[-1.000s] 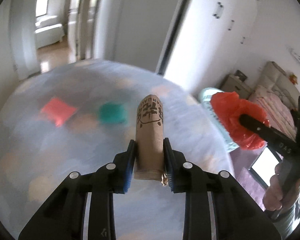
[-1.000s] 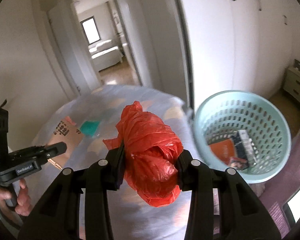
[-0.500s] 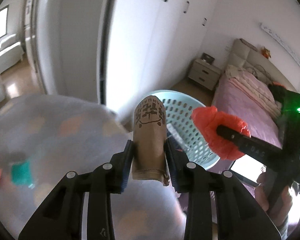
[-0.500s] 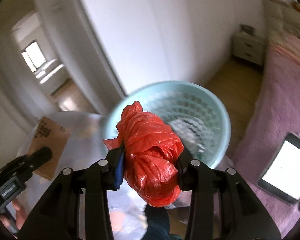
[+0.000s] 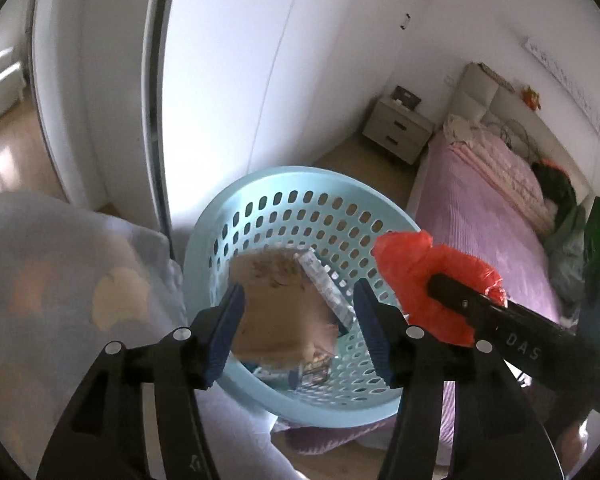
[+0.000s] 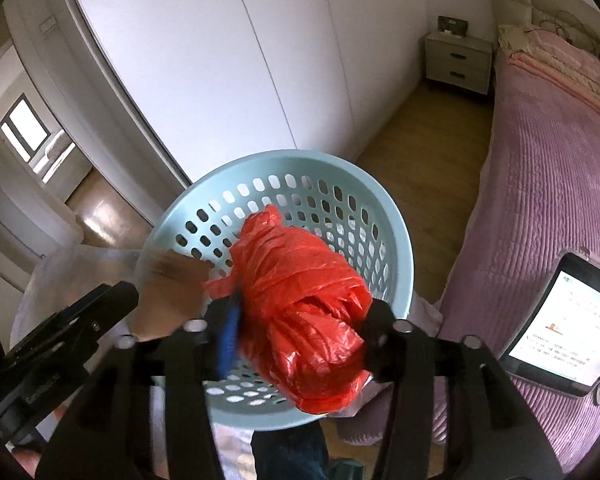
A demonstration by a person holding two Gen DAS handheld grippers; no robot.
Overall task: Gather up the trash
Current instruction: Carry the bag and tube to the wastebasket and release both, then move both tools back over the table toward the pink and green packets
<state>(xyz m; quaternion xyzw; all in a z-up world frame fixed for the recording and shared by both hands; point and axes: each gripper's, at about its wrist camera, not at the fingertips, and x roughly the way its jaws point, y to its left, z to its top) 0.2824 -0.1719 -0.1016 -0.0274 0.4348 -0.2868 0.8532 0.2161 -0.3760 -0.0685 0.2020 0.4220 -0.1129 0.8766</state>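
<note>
Both grippers over the aqua laundry basket (image 5: 236,216), jaws just been opening, trash letting go.

L gripper (image 5: 300,330): fingers spread, blue pads clear of the brown cardboard piece (image 5: 276,308), which sits blurred between them above the basket mouth; its print is too smeared to read. R gripper (image 6: 300,340): jaws parted but the red plastic bag bundle (image 6: 304,312) is between them, touching both fingers; can't tell if pads press it. In left wrist view the bag (image 5: 432,280) is at 3 o'clock of the basket rim, w/ "DAS" legible on the R gripper's black finger. Basket (image 6: 396,240) already holds packets/wrappers at bottom, text unreadable. Tablet (image 6: 560,328) lit on the purple bedspread (image 6: 540,160) at 3 o'clock; its writing is too small.
</note>
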